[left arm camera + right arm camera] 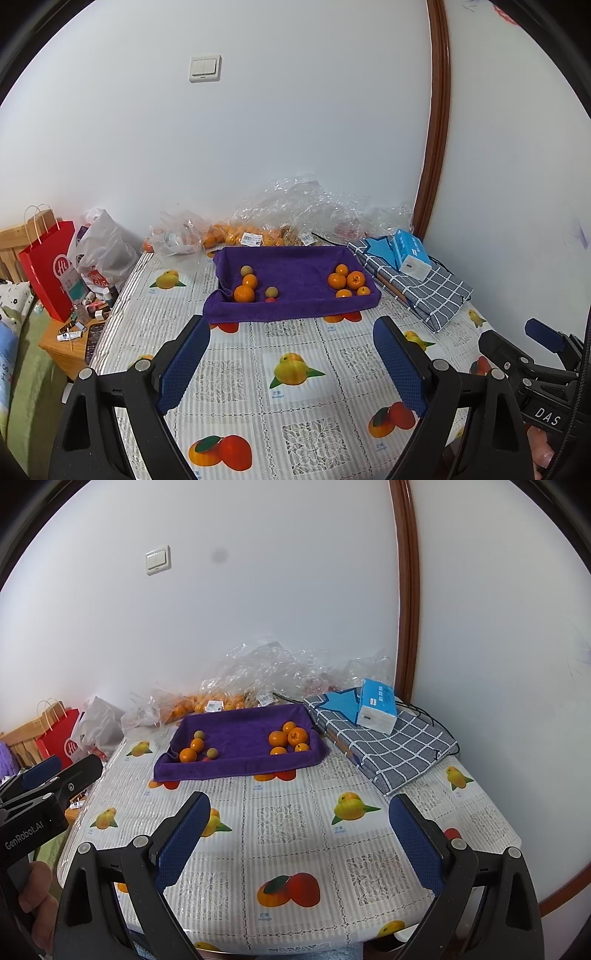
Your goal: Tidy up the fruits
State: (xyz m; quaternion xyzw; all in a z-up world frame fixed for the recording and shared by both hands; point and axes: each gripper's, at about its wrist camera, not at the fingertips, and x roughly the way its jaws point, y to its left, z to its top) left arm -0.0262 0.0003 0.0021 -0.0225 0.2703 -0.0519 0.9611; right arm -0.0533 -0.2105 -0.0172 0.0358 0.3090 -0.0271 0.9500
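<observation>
A tray lined with purple cloth sits at the far middle of the fruit-print table. At its left end lie two oranges, two small brownish round fruits and a small red piece. Several oranges are clustered at its right end. My left gripper hovers open over the table in front of the tray, nothing between its blue pads. My right gripper is open and empty too, to the right of the left one.
Clear plastic bags with more oranges lie against the back wall. A tissue pack rests on a folded checked cloth right of the tray. A red paper bag and a cluttered side table stand off the table's left edge.
</observation>
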